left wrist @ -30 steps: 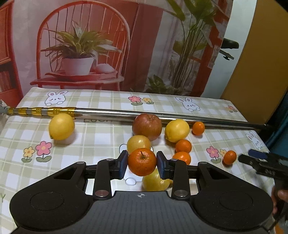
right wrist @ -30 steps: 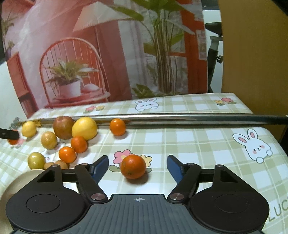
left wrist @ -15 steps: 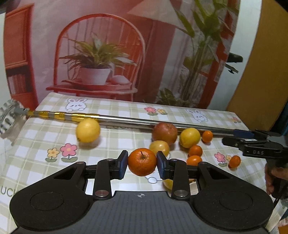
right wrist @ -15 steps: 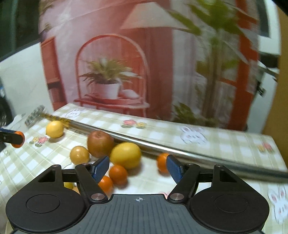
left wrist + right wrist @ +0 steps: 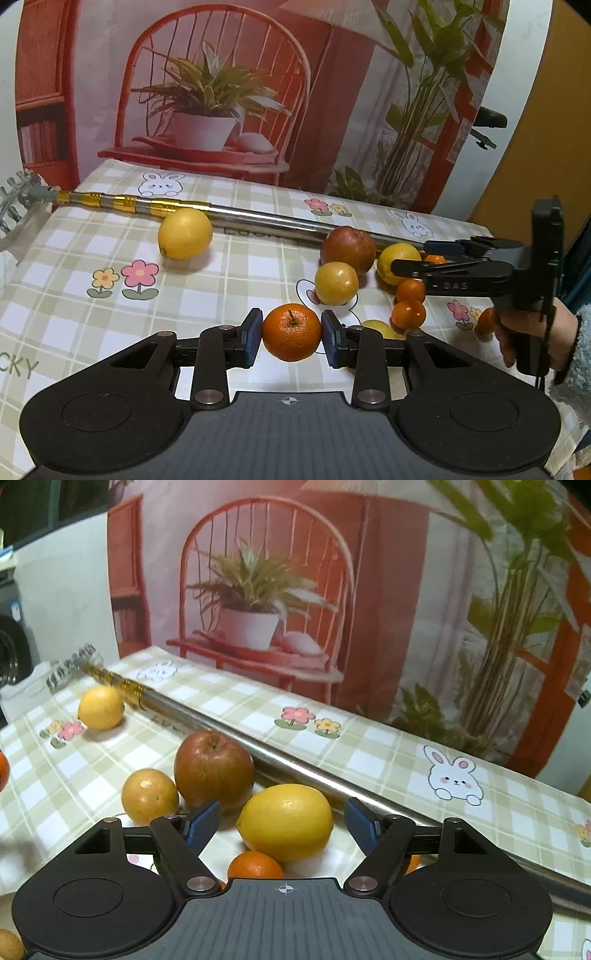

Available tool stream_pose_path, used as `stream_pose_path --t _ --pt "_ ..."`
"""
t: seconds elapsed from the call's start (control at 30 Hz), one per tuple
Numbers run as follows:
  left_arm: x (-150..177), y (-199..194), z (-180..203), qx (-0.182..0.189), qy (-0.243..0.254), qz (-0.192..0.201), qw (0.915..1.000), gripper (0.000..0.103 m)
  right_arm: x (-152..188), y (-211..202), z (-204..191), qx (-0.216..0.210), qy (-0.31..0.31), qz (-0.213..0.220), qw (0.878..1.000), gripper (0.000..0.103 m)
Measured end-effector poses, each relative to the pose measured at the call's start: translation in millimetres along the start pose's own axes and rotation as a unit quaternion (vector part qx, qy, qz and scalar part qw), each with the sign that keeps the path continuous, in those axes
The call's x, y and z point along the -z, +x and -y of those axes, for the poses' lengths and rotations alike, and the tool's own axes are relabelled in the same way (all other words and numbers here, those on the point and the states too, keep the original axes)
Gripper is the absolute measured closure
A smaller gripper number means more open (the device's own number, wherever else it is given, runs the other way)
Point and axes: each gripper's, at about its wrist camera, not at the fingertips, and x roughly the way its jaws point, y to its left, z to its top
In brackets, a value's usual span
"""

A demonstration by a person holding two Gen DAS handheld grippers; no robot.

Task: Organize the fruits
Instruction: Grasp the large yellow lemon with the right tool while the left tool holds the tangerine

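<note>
My left gripper (image 5: 291,338) is clamped on an orange (image 5: 291,336), stem up, pads on its two sides, held above the tablecloth (image 5: 92,325). I take the pole (image 5: 258,216) as my landmark: the orange hangs well on my side of it, and a lone lemon (image 5: 184,233) rests against its gold-banded end.

My right gripper (image 5: 283,823) has its jaws spread wide and holds nothing. Just ahead of its tips, a big lemon (image 5: 285,822) lies right beside the pole on the near side, long axis running roughly across the jaws. An apple (image 5: 213,768) sits just left of it, also against the pole, with a yellow fruit (image 5: 149,796) next to that. A small orange (image 5: 255,864) sits nearer me, partly under the gripper body.

My judgement: the right hand is the nearer one to the big lemon, which lies straight ahead, so a push forward and a squeeze along its length would take it. I cannot tell where the sorted fruit is meant to go.
</note>
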Motion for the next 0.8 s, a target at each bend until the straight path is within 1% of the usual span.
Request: stream_pose_path --t 0.27,0.4,0.47,0.6,0.67,0.8 --pt "6 3 8 0.018 0.008 -0.001 0.9998 0.067 1 19 0 0.009 -0.001 -0.027 1.0 0.033" --pt "8 2 11 0.028 0.009 0.0 0.9996 0.067 1 25 2 0.001 0.004 -0.039 0.999 0.037" --pt "10 1 12 0.032 0.01 0.001 0.9994 0.067 0 27 3 -0.007 0.01 -0.042 0.999 0.042" --pt "13 -1 16 0.036 0.02 0.003 0.9992 0.067 -1 27 -1 0.001 0.012 -0.043 0.999 0.043" --pt "14 -4 17 0.039 0.023 0.004 0.999 0.067 0 24 0 -0.003 0.02 -0.04 0.999 0.043" --pt "16 -11 18 0.043 0.025 0.009 0.9988 0.067 4 5 4 -0.005 0.038 -0.014 0.999 0.043"
